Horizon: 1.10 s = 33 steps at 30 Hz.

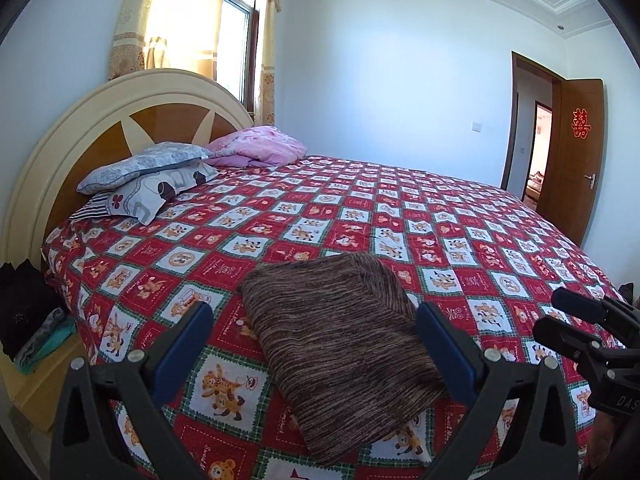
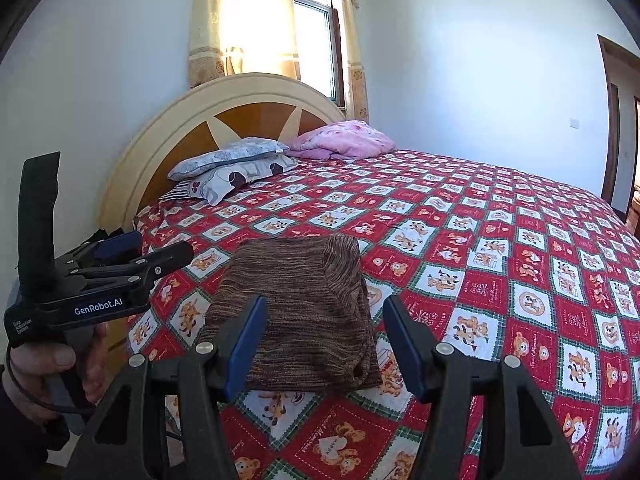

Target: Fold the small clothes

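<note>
Folded brown garment [image 1: 340, 356] lies seemingly untouched between both tongs [image 1: 316, 320] [image 2: 325, 316], spread apart.

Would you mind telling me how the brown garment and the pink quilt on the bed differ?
The brown garment is folded flat into a neat block, while the pink quilt is bunched in a loose heap. The brown garment lies at the near edge of the bed, the pink quilt at the far end by the headboard. Both rest on the red patterned bedspread.

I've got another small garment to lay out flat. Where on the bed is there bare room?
Free: the wide bedspread beyond and right of the folded brown garment, up to the pink quilt. Crowded: the headboard corner with stacked pillows, and the near edge by the garment.
</note>
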Motion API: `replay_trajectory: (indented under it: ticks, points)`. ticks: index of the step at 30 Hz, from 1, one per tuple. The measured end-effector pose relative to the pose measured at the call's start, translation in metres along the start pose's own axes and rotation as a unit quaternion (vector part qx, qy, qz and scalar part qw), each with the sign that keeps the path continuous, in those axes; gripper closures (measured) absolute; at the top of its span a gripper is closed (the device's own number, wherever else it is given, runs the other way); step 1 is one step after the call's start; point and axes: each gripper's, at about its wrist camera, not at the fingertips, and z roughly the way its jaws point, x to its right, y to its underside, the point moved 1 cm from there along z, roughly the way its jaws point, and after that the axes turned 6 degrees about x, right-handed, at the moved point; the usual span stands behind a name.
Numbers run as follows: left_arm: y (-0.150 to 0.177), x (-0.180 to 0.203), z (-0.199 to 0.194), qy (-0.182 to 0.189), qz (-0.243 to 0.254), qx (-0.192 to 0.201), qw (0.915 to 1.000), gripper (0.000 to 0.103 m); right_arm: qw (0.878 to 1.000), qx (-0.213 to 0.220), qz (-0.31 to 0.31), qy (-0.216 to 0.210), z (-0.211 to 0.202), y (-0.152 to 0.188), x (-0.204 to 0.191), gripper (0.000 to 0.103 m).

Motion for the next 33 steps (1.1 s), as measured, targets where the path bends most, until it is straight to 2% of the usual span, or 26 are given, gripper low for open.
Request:
replay_trajectory:
  ticks: [11, 27, 33]
  points:
    - [0.000, 0.000, 0.000, 0.000, 0.000, -0.003, 1.0000, 0.000, 1.000, -0.003, -0.001, -0.003, 0.000, 0.002, -0.006, 0.041]
    - [-0.001, 0.006, 0.001, 0.007, 0.014, -0.010, 0.9998, 0.000, 1.000, 0.025, 0.009, 0.005, -0.010, -0.004, -0.003, 0.041]
    - [-0.004, 0.009, -0.004, -0.001, 0.023, 0.006, 0.9997, 0.000, 0.999, 0.034, 0.009, 0.003, -0.014, -0.006, -0.005, 0.041]
